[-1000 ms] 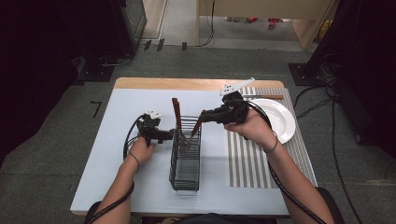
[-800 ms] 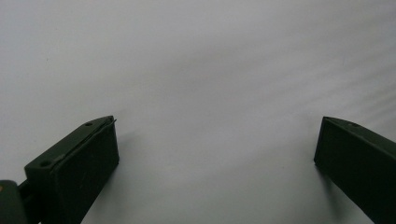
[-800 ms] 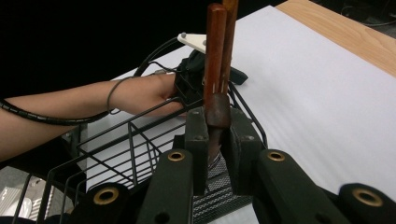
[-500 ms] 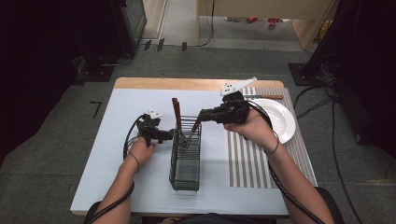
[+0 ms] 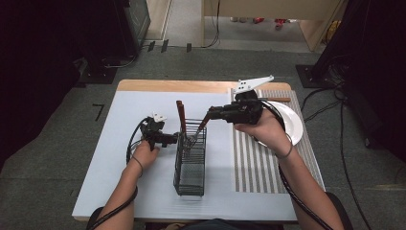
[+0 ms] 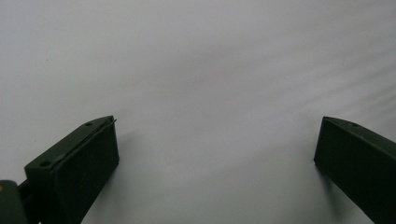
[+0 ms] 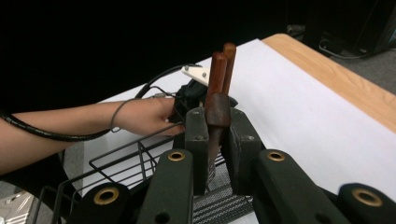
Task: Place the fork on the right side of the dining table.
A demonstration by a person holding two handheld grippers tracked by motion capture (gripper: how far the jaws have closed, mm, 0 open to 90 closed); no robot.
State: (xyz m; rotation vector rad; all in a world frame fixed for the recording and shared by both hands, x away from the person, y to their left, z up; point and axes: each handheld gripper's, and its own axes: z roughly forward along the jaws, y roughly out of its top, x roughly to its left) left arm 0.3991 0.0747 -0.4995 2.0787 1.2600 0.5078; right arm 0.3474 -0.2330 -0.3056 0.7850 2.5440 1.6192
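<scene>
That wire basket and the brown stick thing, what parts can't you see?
- Held utensil: in the right gripper view the right gripper hides its lower end, so its kind is unclear.
- Wire basket: in the high view its contents are too small to tell.
- Left gripper: its own view shows open jaws over blank white table.

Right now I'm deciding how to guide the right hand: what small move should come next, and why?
Probably lower it: the right gripper is shut on a brown-handled utensil whose tip sits inside the wire basket, beside two upright handles.
</scene>
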